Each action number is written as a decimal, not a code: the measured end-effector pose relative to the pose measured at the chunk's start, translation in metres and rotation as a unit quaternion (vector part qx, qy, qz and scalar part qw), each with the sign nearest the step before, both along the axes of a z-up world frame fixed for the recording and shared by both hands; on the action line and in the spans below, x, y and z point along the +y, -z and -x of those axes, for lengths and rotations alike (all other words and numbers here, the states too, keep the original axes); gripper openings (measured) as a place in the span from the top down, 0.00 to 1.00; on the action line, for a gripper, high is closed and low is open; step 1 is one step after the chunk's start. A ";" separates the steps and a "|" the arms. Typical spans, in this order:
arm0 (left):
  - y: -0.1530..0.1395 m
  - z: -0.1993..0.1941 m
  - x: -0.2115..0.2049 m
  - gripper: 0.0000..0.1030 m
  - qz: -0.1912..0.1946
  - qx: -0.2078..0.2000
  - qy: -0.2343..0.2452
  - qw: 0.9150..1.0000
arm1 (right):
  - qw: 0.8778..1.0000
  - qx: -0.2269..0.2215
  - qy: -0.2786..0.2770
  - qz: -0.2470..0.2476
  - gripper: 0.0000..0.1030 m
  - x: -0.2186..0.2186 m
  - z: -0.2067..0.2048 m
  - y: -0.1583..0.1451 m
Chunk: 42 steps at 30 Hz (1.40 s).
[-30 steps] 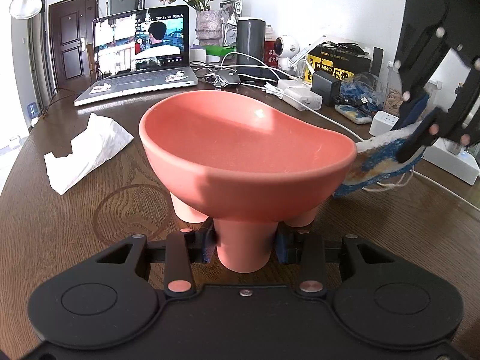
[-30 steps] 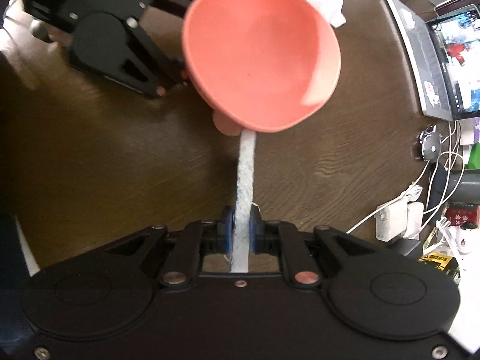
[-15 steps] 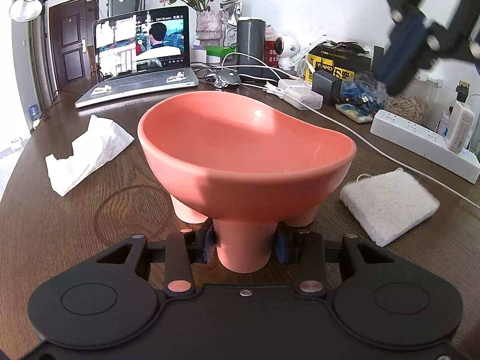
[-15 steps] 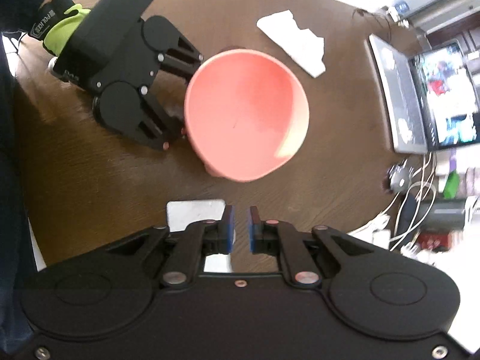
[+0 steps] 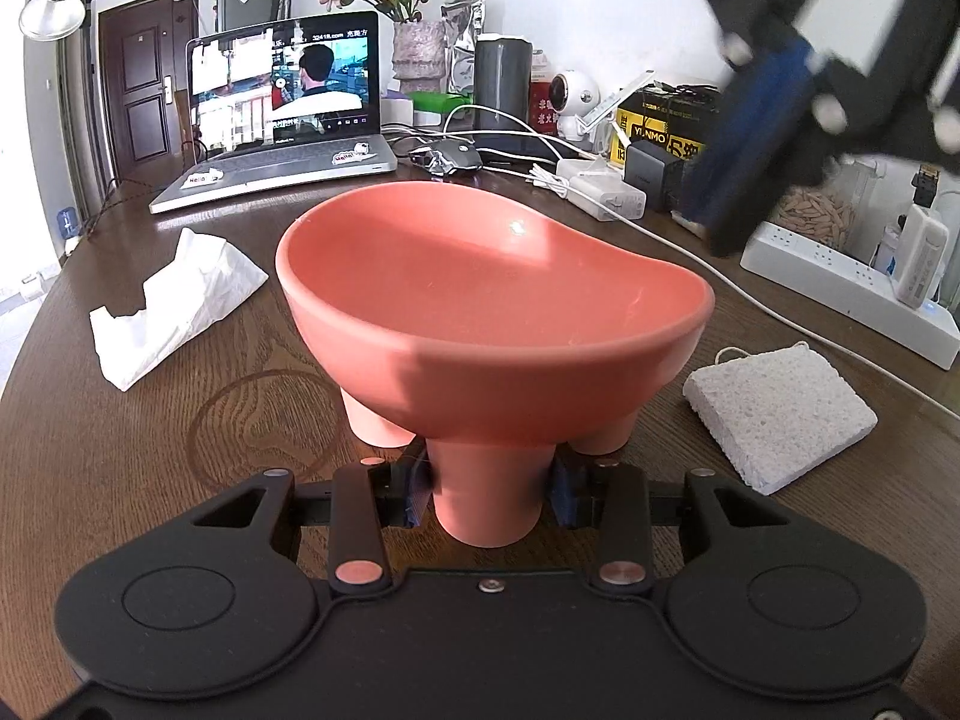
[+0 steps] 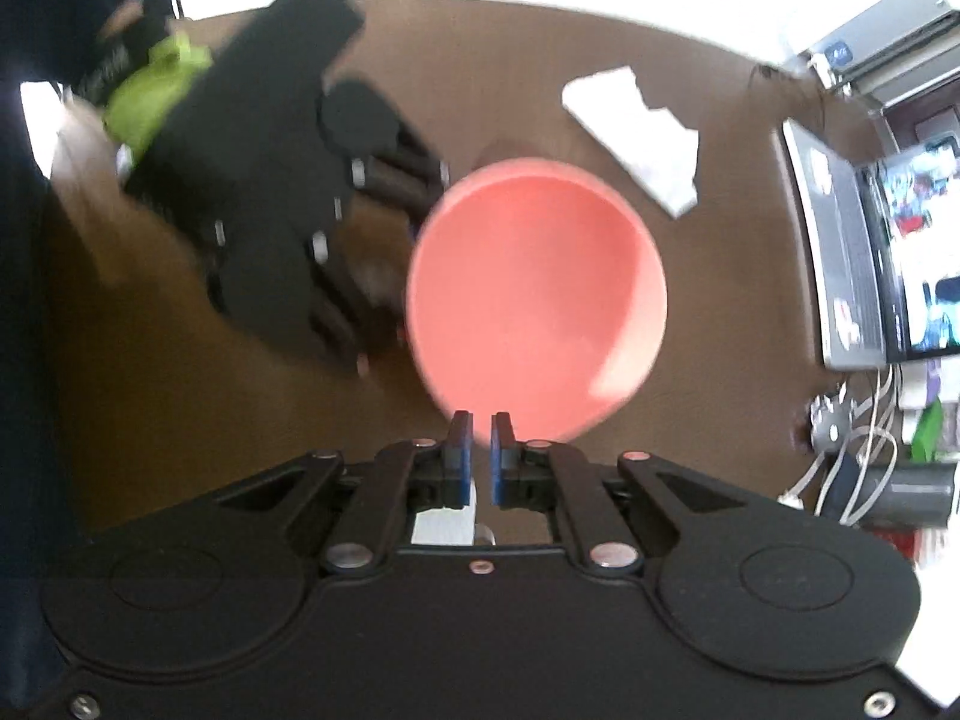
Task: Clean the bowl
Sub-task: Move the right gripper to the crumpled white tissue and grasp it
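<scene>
Left gripper point(image 5: 489, 495) is clamping one foot of the pink bowl point(image 5: 492, 306) on the table's near side. Right gripper point(image 6: 478, 450) is hanging above it, jaws nearly closed on nothing — the sponge point(image 5: 779, 414) is lying right of the bowl.

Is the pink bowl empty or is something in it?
Empty: the pink bowl shows only bare, smooth inside; the sponge lies beside it on the table.

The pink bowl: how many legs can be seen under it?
3. Under the bowl: a front leg between the left gripper pads, a back left leg, a back right leg. Others may be hidden.
</scene>
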State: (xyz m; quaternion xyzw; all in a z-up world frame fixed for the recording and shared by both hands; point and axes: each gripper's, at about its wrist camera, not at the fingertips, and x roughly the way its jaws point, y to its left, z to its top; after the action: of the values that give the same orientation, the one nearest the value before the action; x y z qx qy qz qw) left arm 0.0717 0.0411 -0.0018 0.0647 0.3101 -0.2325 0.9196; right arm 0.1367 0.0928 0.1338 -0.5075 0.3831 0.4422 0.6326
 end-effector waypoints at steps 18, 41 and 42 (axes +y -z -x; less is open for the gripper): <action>-0.001 0.001 -0.007 0.56 -0.004 0.000 -0.001 1.000 | 0.994 -0.081 -0.076 -0.009 0.45 0.027 -0.046 0.007; 0.000 -0.003 -0.004 0.53 0.005 0.007 -0.002 1.000 | 0.994 0.094 -0.035 -0.044 0.42 0.141 -0.199 0.097; 0.000 -0.003 -0.004 0.53 0.006 0.007 -0.002 1.000 | 0.993 0.103 -0.033 -0.050 0.49 0.140 -0.200 0.097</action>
State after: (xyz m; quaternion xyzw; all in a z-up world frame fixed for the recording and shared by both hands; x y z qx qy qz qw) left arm 0.0747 0.0374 -0.0020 0.0566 0.3155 -0.2329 0.9182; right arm 0.3370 0.2330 0.0368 -0.4396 0.4069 0.5312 0.5991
